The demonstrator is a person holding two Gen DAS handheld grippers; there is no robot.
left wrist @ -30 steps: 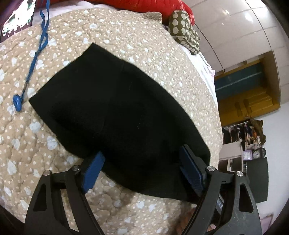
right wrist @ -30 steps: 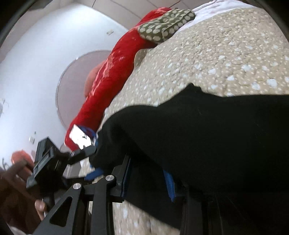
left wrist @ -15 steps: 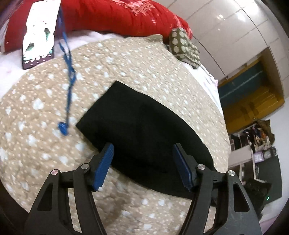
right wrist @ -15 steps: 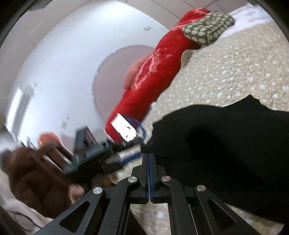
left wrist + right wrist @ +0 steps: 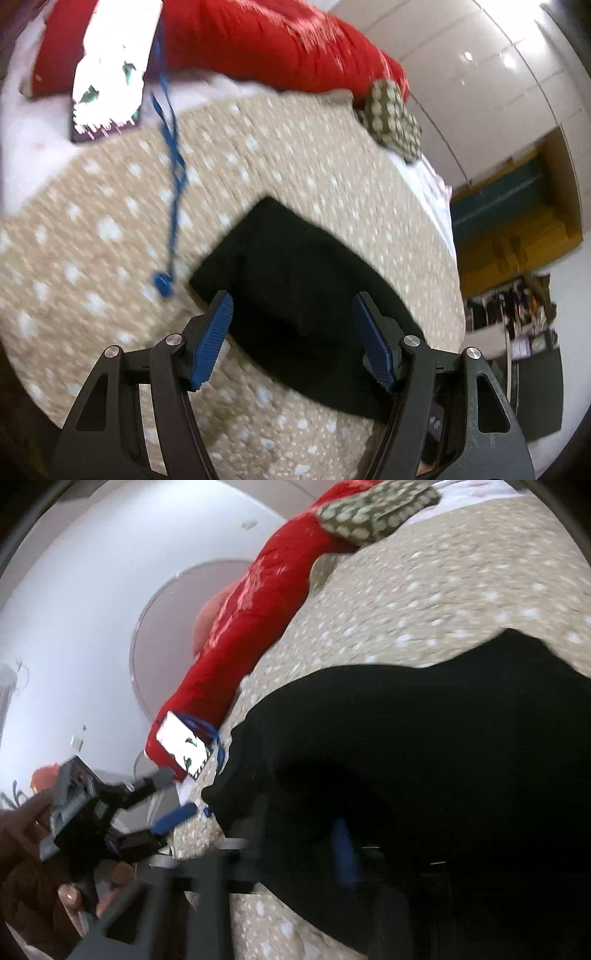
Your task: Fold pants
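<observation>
The black pants [image 5: 306,295] lie folded into a compact rectangle on the tan spotted quilt [image 5: 110,229]. My left gripper [image 5: 291,332] is open and empty, held above the near edge of the pants. In the right wrist view the pants [image 5: 424,757] fill the lower right, and my right gripper [image 5: 299,834] is blurred, low against the fabric; its fingers look spread apart with one blue pad [image 5: 345,853] showing. The left gripper [image 5: 162,805] also shows there in a hand, open.
A red pillow [image 5: 266,40] and a spotted green cushion [image 5: 395,118] lie at the head of the bed. A phone [image 5: 110,70] with a blue lanyard [image 5: 171,192] lies left of the pants. A wardrobe and a yellow cabinet [image 5: 517,236] stand at right.
My left gripper has lifted back from the pants, staying open. My right gripper was spread, then shut and empty, and now is spread again, low at the fabric.
</observation>
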